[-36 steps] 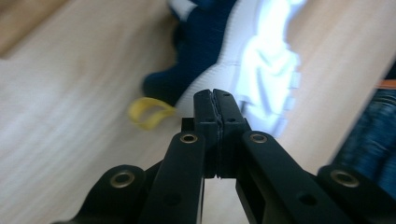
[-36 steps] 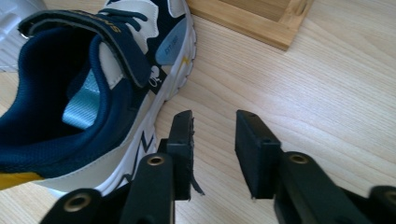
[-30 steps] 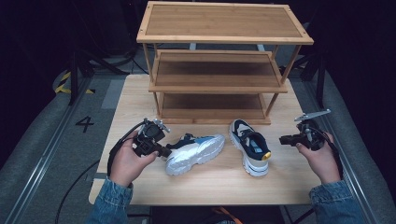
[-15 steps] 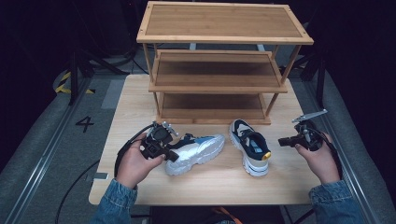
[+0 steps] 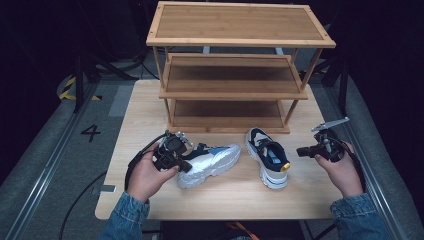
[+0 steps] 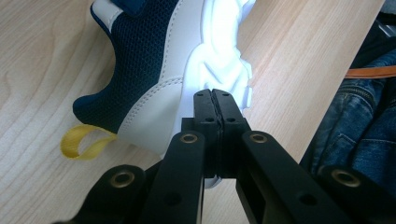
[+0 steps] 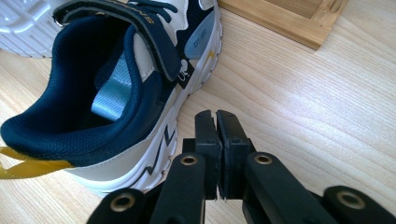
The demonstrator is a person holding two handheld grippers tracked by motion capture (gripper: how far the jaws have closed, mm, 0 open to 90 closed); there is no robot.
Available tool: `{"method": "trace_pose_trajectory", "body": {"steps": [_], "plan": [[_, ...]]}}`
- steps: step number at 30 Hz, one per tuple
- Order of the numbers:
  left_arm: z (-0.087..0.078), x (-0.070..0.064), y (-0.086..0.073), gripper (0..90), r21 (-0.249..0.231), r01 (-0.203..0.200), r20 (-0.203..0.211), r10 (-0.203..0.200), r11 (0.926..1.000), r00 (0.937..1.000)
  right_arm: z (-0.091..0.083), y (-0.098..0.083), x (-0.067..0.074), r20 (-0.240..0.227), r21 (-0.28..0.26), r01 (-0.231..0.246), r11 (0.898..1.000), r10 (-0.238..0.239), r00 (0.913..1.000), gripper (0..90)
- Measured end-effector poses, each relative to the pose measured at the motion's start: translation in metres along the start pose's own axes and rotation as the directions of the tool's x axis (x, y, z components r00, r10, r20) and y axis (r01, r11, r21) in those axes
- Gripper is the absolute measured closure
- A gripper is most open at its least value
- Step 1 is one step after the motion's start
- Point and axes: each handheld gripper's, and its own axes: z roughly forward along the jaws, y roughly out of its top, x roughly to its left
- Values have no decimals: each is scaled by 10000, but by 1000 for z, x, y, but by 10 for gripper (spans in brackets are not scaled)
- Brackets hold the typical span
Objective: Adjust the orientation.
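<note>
My left tool (image 5: 186, 165), jaws closed on nothing, has moved in to the tipped shoe's (image 5: 212, 162) heel before the rack (image 5: 235, 90). Right tool (image 5: 300, 150), closed, waits beside the upright shoe (image 5: 270, 157). Next I'd open and grip.

Left tongs (image 5: 186, 165) closed, low, right tongs (image 5: 301, 150) closed, both hand-held, well apart

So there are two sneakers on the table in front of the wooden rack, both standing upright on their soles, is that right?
Not quite. The right sneaker stands upright on its sole, but the left sneaker lies on its side by the left gripper. Both sit on the table in front of the wooden rack. The high view shows it.
</note>
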Motion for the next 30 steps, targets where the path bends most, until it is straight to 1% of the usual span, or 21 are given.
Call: {"method": "trace_pose_trajectory", "body": {"steps": [2,3,4,6,7,8,10,11,12,14,15,16,17,20,21,22,23,25,26,29,30], "plan": [[0,-1,0,899,-47,-34,216,35,10000,9998,0,0,1,24,29,29,10000,-29,10000,888],[0,-2,0,899,35,-73,223,72,10000,9997,0,0,1,12,32,18,10000,-18,10000,887],[0,-4,0,899,19,-54,252,53,10000,9997,0,0,2,2,29,21,10000,-21,10000,885],[0,-7,1,898,213,-183,390,175,9996,9991,-1,1,2,-7,-2,68,10000,-68,10000,883],[2,-9,2,898,140,-293,542,285,9995,9981,-1,1,2,-8,0,80,10000,-80,10000,882],[2,-11,2,897,269,-381,700,361,9989,9969,-1,1,2,-10,-1,86,10000,-86,10000,880],[3,-14,4,895,358,-567,947,531,9977,9941,-1,1,2,-14,-30,79,10000,-79,10000,875],[4,-15,4,895,458,-594,1057,543,9972,9929,-1,1,2,-25,-30,72,10000,-72,10000,872],[5,-16,4,894,403,-605,1149,556,9974,9918,-1,1,2,-31,-7,80,10000,-80,10000,870],[6,-18,5,892,543,-728,1321,651,9959,9891,0,1,2,-37,14,94,10000,-94,9999,867],[7,-19,5,885,517,-811,1441,729,9954,9869,0,1,2,-45,18,91,10000,-91,9999,867],[8,-21,6,847,577,-905,1554,806,9942,9846,0,1,2,-43,16,90,10000,-90,10000,865],[8,-23,7,828,659,-981,1536,870,9930,9843,0,1,2,-36,4,94,10000,-94,9999,860],[9,-31,9,798,938,-1186,1417,1046,9885,9844,-1,1,2,-8,-79,67,9999,-67,10000,853],[11,-33,10,795,1071,-1255,1557,1080,9863,9819,-1,1,2,15,-99,27,9999,-27,10000,851],[11,-33,10,794,1071,-1255,1557,1080,9863,9819,-1,1,2,15,-99,27,9999,-27,10000,851],[16,-36,11,795,1237,-1425,1889,1177,9820,9749,-2,1,1,-5,-130,-5,9999,5,10000,847],[20,-38,13,797,1464,-1560,2116,1231,9768,9696,-2,1,1,7,-156,-19,9999,20,10000,843],[21,-40,14,796,1490,-1650,2163,1308,9750,9675,-3,1,1,13,-167,-14,9999,14,10000,842],[22,-49,15,745,1482,-1789,2024,1473,9726,9682,-4,1,0,26,-209,-35,9998,36,10000,841],[22,-52,16,747,1526,-1899,2162,1547,9699,9640,-4,1,0,15,-201,-38,9998,39,10000,840]]}}
